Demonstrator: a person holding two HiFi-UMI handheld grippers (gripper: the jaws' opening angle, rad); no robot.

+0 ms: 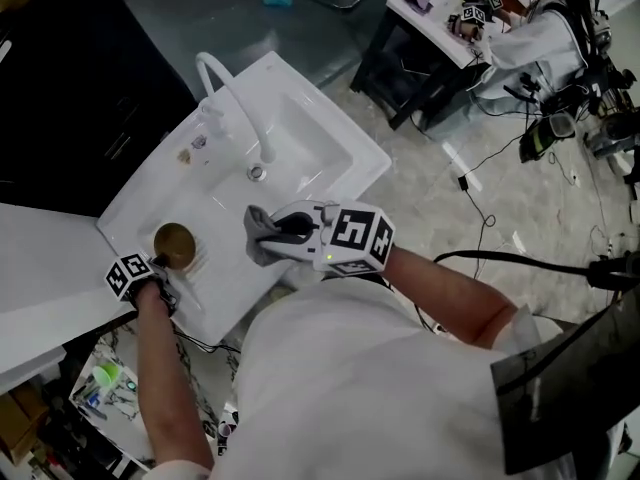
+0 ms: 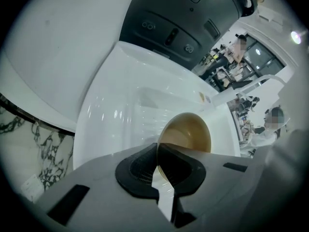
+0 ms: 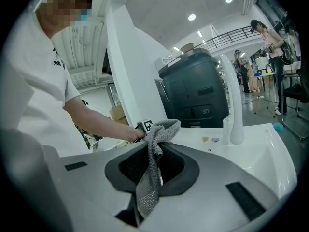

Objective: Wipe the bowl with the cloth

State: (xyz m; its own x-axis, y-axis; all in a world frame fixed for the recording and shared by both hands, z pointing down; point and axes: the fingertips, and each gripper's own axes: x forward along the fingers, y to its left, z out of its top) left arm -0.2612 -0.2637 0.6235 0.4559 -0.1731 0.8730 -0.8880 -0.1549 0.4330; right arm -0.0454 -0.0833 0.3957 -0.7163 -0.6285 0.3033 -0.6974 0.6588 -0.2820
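A brown bowl (image 1: 174,244) stands on the ribbed drainboard (image 1: 150,198) of a white sink unit. My left gripper (image 1: 158,261) is at the bowl's near left edge. In the left gripper view the bowl (image 2: 186,132) fills the space just ahead, and its thin rim runs into the slit between the jaws of the left gripper (image 2: 157,161), which is shut on it. My right gripper (image 1: 280,230) hovers over the sink's front edge, shut on a grey knitted cloth (image 1: 260,236). The cloth (image 3: 154,158) hangs from the right gripper (image 3: 152,173) and bunches above the jaws.
A white swan-neck faucet (image 1: 232,93) stands behind the basin (image 1: 300,138), to the bowl's right. A black appliance (image 2: 178,18) sits beyond the sink. A white panel (image 1: 50,268) lies left of the drainboard. Cables and other workstations (image 1: 470,18) are across the floor.
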